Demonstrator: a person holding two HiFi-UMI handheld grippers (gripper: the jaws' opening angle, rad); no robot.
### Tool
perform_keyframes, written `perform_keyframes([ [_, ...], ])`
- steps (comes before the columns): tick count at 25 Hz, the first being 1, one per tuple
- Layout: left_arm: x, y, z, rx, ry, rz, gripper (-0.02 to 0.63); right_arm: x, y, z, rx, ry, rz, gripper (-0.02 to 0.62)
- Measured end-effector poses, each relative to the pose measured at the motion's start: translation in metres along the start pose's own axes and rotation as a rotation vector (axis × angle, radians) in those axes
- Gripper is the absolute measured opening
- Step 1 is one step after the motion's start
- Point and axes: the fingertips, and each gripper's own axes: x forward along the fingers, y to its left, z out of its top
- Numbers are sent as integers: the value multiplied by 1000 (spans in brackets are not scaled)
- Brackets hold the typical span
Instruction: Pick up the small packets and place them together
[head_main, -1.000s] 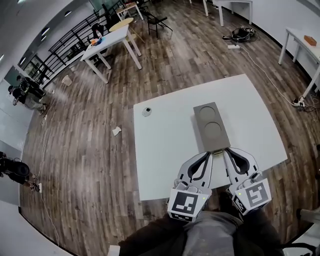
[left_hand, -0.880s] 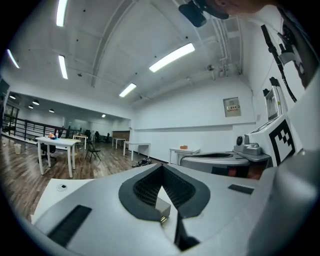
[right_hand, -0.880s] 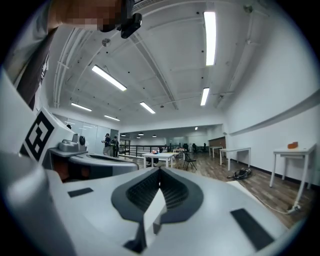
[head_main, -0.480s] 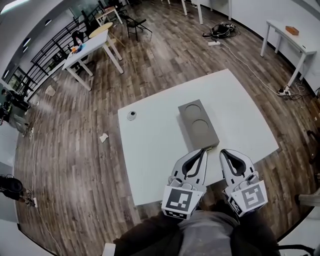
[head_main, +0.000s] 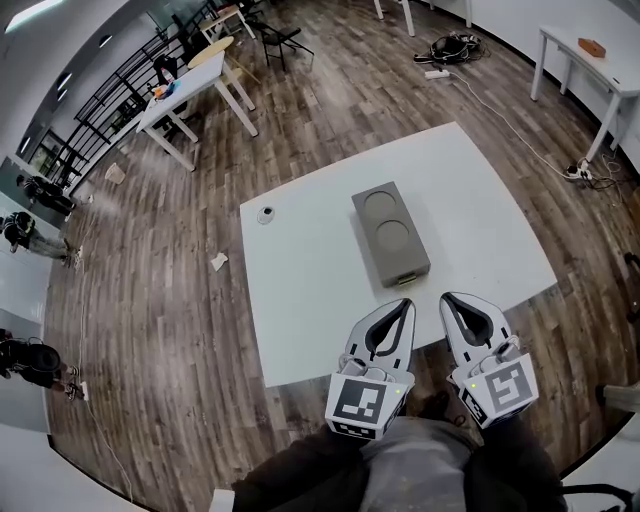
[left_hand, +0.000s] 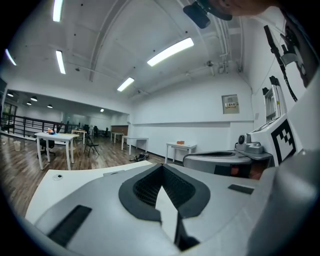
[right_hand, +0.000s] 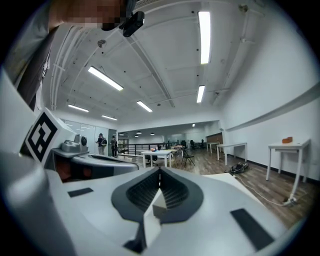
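While both units sit low at the near edge of the worktop (head_main: 300, 300), the left hand-held gripper (head_main: 405, 303) and the right hand-held gripper (head_main: 447, 298) lie side by side, close but apart, pointing out across it. Each gripper's own view shows its jaws pressed together, tips meeting, with nothing pinched. Each marker cube sits at the rear, by the person's lap.

Block (head_main: 390, 232): grey and oblong, with two round recesses in its top. It lies flat on the worktop just ahead of the left hand-held gripper, slightly left of the line the right hand-held gripper points along. Its long axis runs away from both, and it touches neither.

Packets: a small pale sliver (head_main: 410, 275) shows at the block's near end, between the block and the tips of the left hand-held gripper. It is too small to tell whether it is a packet.

Round item (head_main: 265, 214): small and white with a dark centre. It lies on the worktop ahead and well to the left of the left hand-held gripper, well apart from the block.

Off the worktop: a paper scrap (head_main: 218, 261) lies on the wooden floor, further left of the left hand-held gripper. A cable bundle (head_main: 450, 45) lies on the floor far ahead of the right hand-held gripper. A white table (head_main: 195, 95) stands far ahead to the left.
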Motion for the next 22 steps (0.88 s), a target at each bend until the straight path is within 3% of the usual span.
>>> perform_keyframes([
  [10, -21, -31, -5, 31, 33, 49, 3, -27, 7, -3, 43, -41, 52, 6],
  [17, 0, -4, 10, 62, -17, 27, 3, -4, -2, 7, 6, -96, 10, 5],
  [22, 15, 27, -17, 98, -37, -16, 3, 27, 4, -42, 1, -83, -38, 5],
])
